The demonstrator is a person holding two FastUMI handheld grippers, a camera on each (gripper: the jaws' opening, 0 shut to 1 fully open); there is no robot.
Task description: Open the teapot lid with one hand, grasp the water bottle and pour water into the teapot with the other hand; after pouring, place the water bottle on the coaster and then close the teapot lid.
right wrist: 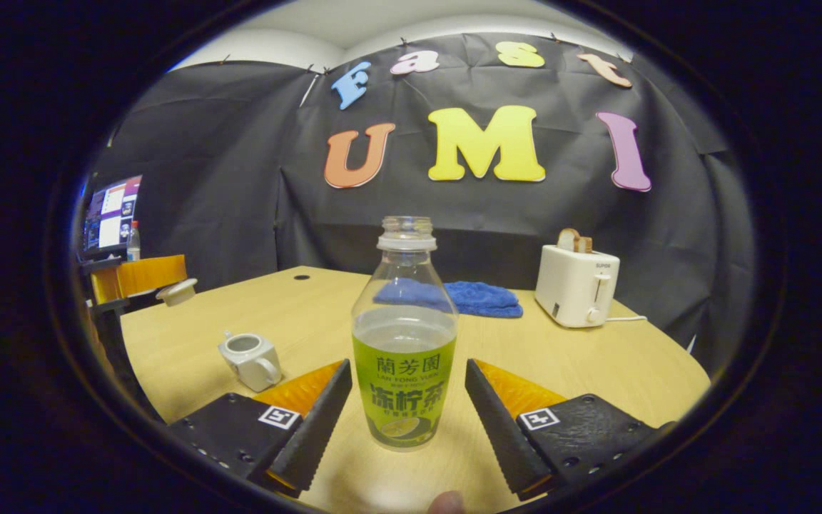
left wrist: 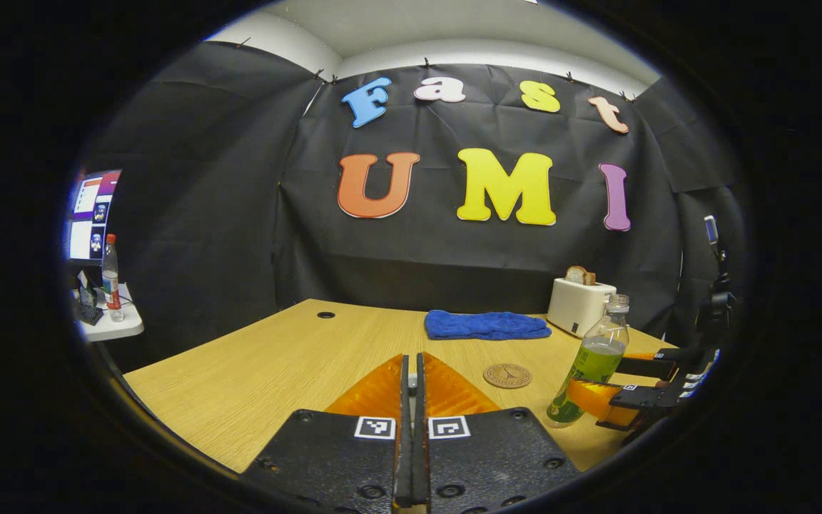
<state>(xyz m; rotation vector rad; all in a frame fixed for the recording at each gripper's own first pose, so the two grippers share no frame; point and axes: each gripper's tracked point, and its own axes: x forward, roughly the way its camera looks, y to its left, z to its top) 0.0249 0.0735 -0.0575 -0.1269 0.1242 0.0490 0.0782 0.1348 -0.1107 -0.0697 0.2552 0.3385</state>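
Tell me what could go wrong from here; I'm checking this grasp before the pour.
1. The water bottle has no cap, and the right tool is open on either side of it; an off-centre squeeze could tip it and spill.
2. The teapot looks small, so the pour may miss its opening.
3. The left tool seems to pinch the lid at its tips; it could slip.

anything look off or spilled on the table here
No spill shows. The water bottle stands upright and uncapped between the right claw's open fingers, not on the coaster nearby. The teapot sits open; a lid-like white piece is held up at the left edge. Nothing looks damaged.
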